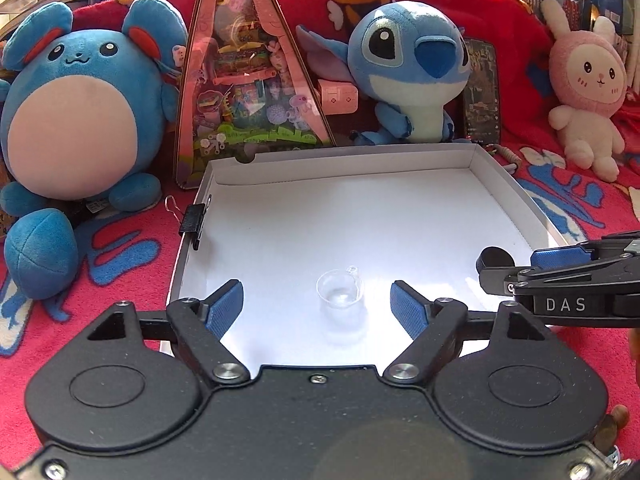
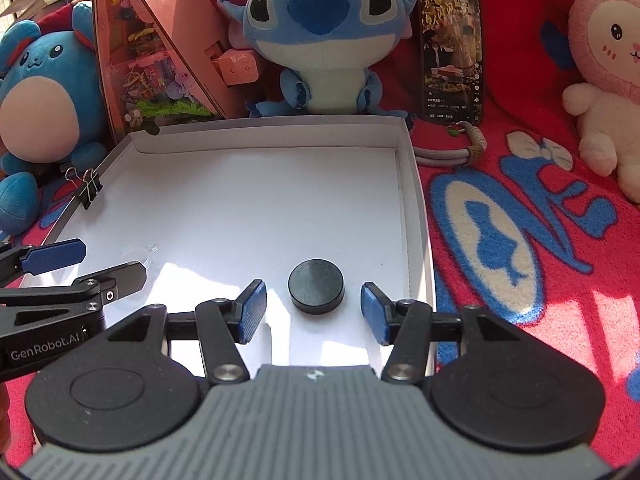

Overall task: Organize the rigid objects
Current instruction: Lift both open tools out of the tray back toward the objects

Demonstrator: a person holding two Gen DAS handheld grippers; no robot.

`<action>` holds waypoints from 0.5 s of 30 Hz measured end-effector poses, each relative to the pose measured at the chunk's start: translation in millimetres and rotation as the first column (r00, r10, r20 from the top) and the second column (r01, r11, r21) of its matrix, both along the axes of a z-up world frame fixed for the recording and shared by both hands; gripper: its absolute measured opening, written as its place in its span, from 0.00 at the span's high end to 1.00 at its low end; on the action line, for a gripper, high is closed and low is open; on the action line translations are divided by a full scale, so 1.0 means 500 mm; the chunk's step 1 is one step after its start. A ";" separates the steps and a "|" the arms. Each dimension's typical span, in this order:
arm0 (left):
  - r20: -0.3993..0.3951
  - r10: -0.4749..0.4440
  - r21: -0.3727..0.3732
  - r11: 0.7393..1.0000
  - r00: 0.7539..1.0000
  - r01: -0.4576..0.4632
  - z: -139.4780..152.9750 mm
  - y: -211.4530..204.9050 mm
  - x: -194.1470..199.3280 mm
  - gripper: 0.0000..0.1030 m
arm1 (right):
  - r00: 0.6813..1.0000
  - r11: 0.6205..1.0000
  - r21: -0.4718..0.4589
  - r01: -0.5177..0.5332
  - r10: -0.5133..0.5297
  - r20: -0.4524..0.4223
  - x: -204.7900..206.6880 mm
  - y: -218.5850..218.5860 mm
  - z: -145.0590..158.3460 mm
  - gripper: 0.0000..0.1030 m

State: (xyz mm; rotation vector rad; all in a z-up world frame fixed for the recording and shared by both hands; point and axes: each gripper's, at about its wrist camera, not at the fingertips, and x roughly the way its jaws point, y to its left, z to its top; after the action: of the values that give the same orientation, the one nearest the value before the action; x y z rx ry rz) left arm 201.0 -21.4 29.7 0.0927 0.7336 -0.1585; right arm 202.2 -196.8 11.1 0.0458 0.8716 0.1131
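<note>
A small clear plastic cup [image 1: 340, 288] stands in the white shallow box [image 1: 344, 168], between the open fingers of my left gripper [image 1: 318, 308] without touching them. It shows faintly in the right wrist view [image 2: 138, 252]. A black round puck [image 2: 316, 286] lies in the box [image 2: 280, 128] between the open fingers of my right gripper [image 2: 314, 310], apart from both pads. The puck's edge also shows in the left wrist view [image 1: 494, 258] beside my right gripper [image 1: 532, 268]. My left gripper [image 2: 92, 262] also appears at the left of the right wrist view.
A black binder clip [image 1: 194, 220] is clipped on the box's left wall. Behind the box stand a blue round plush [image 1: 80, 120], a triangular toy box [image 1: 248, 72], a Stitch plush [image 1: 408, 64], a phone [image 2: 450, 52] and a pink bunny plush [image 1: 584, 84]. A red blanket [image 2: 540, 240] lies under everything.
</note>
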 end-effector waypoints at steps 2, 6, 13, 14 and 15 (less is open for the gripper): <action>0.018 -0.012 0.007 1.000 1.000 0.011 0.008 0.001 -0.016 0.18 | 1.000 1.000 -0.006 -0.011 0.011 0.019 -0.016 -0.003 0.005 0.28; 0.034 -0.036 -0.008 0.999 0.999 0.037 0.019 0.007 -0.055 0.13 | 0.998 0.999 0.001 -0.038 0.038 0.056 -0.050 -0.009 0.016 0.23; 0.050 -0.059 -0.034 0.998 0.997 0.060 0.031 0.023 -0.129 0.12 | 0.988 0.996 -0.007 -0.085 0.085 0.129 -0.121 -0.015 0.038 0.16; 0.048 -0.055 -0.034 0.998 0.997 0.056 0.031 0.025 -0.138 0.12 | 0.986 0.996 -0.011 -0.091 0.092 0.137 -0.131 -0.014 0.040 0.16; 0.048 -0.051 -0.034 0.998 0.998 0.053 0.031 0.028 -0.146 0.12 | 0.985 0.995 -0.015 -0.096 0.097 0.142 -0.138 -0.014 0.041 0.16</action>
State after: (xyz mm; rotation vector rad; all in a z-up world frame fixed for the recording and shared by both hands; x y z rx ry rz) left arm 127.9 -7.5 45.0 0.0816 0.6818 -0.2178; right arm 133.3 -203.6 31.7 -0.0118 0.7310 0.2011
